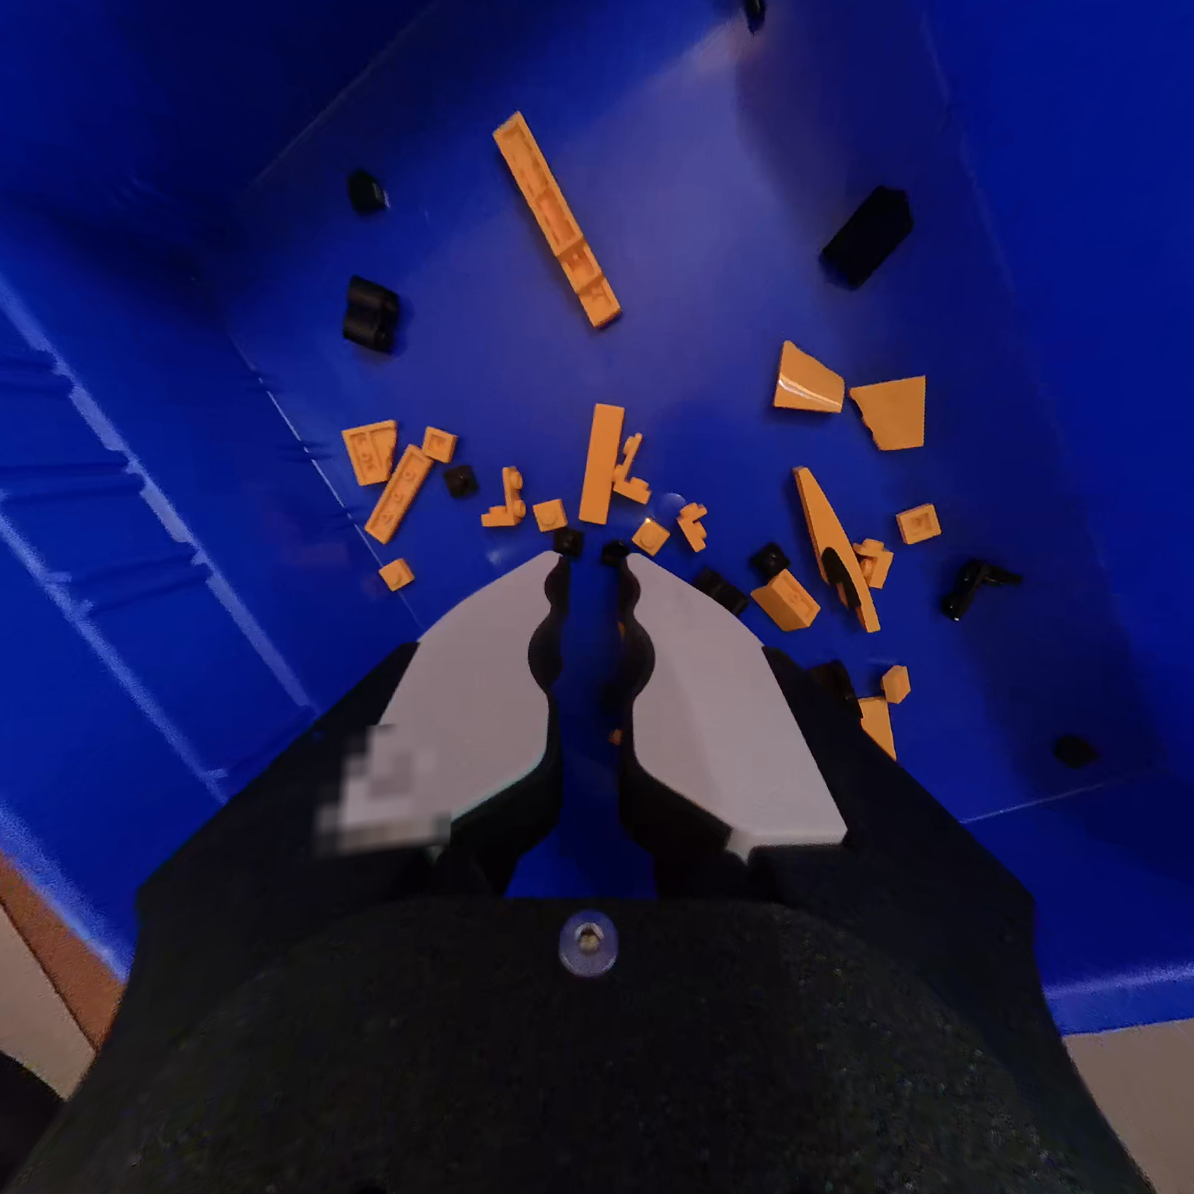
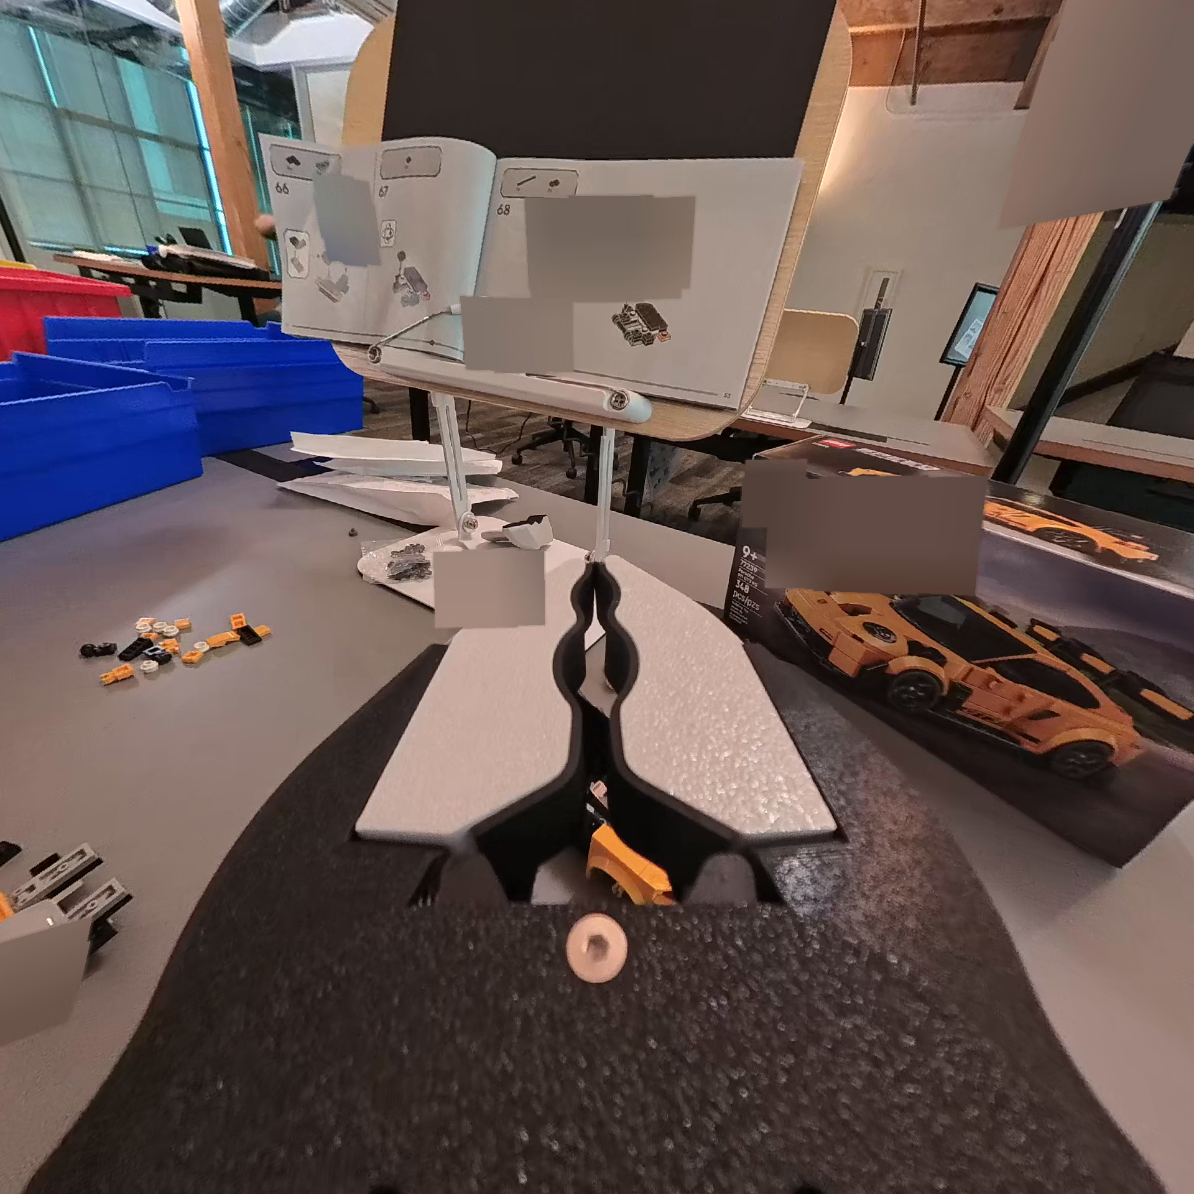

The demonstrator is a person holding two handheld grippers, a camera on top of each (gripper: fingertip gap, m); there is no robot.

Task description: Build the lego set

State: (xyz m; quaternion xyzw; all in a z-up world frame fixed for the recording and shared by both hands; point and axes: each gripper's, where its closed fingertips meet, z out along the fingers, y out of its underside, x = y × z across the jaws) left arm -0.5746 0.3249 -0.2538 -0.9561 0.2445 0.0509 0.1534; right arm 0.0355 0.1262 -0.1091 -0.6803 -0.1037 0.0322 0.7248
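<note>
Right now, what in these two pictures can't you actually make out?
- Left wrist view: orange bits between the left gripper's fingers are mostly hidden; held or lying in the blue bin is unclear.
- Right wrist view: an orange piece shows only through the right gripper's base gap.
- Right wrist view: a grey assembly is cut off at the left edge.

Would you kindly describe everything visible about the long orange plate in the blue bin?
The long orange plate is a narrow, flat plastic strip lying underside up, its hollow cells showing. It rests flat on the blue bin floor, angled diagonally, apart from every other piece. It lies well beyond the left gripper, whose fingers do not touch it.
</note>
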